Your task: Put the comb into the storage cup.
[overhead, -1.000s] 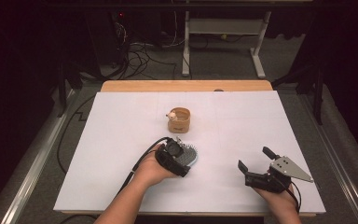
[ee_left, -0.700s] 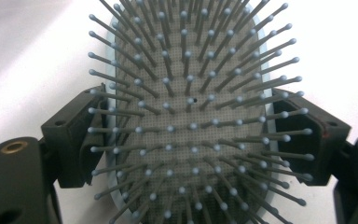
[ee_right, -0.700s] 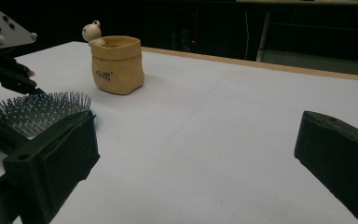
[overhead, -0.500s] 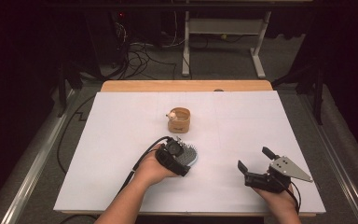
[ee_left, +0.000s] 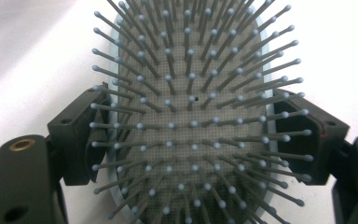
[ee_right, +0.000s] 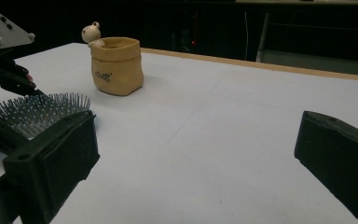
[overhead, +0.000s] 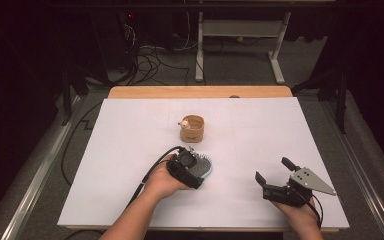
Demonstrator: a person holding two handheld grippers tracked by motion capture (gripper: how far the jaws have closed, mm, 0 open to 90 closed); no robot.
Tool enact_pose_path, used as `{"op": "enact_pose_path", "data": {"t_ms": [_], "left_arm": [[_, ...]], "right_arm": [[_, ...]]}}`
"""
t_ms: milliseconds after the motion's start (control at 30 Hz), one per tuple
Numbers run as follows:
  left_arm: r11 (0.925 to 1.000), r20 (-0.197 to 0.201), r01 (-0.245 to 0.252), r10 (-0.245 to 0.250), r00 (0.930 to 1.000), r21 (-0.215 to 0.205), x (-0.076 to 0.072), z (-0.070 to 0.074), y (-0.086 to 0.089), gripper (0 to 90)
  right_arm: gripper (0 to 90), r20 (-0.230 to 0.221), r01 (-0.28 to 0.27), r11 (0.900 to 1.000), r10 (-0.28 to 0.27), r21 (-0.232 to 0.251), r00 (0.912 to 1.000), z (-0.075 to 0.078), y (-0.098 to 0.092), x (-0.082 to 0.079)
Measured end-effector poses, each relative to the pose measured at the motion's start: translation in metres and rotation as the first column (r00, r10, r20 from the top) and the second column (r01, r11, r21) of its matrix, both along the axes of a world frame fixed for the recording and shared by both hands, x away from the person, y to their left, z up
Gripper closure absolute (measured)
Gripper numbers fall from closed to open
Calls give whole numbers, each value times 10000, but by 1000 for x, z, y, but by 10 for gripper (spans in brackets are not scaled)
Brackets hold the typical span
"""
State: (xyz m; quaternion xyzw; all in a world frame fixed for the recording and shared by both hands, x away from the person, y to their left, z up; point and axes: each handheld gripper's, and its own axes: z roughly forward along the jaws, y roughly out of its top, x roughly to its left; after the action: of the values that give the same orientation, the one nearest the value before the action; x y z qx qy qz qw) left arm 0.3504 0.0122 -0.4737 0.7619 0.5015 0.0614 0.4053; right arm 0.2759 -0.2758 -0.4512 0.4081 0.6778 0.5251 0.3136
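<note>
Nearest to us, the right tool (overhead: 271,176) rests on the white counter (overhead: 130,150) with its jaws spread wide and nothing between them.

Ahead of it and to its left, the left tool (overhead: 196,167) points down over the hairbrush (ee_left: 191,116). Its two jaws stand against the opposite long edges of the oval head, so we read this as a grip across the head, bristles up, with the brush lying on the counter directly under the tool.

We judge the hairbrush light. The plastic rim is stiff and smooth, so it may slip under light pressure. The bristle pad (ee_left: 186,154) is soft and the pins bend easily. We take hold on the rim, not on the pins, and keep the head level.

Beyond the left tool stands a small tan pot (overhead: 192,129) with a figurine (ee_right: 91,32) on its rim, well apart from the brush.
</note>
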Motion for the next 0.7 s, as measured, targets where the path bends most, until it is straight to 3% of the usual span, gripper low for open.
{"op": "enact_pose_path", "data": {"t_ms": [300,700], "left_arm": [[10000,167,70,-70,9998,-28,-1,1,1,207],[9992,388,76,-61,9992,-398,-3,12,11,208]], "right_arm": [[4,26,52,10000,-52,48,10000,1,-1,0],[3,10,98,9999,-99,56,10000,1,-1,0]]}}
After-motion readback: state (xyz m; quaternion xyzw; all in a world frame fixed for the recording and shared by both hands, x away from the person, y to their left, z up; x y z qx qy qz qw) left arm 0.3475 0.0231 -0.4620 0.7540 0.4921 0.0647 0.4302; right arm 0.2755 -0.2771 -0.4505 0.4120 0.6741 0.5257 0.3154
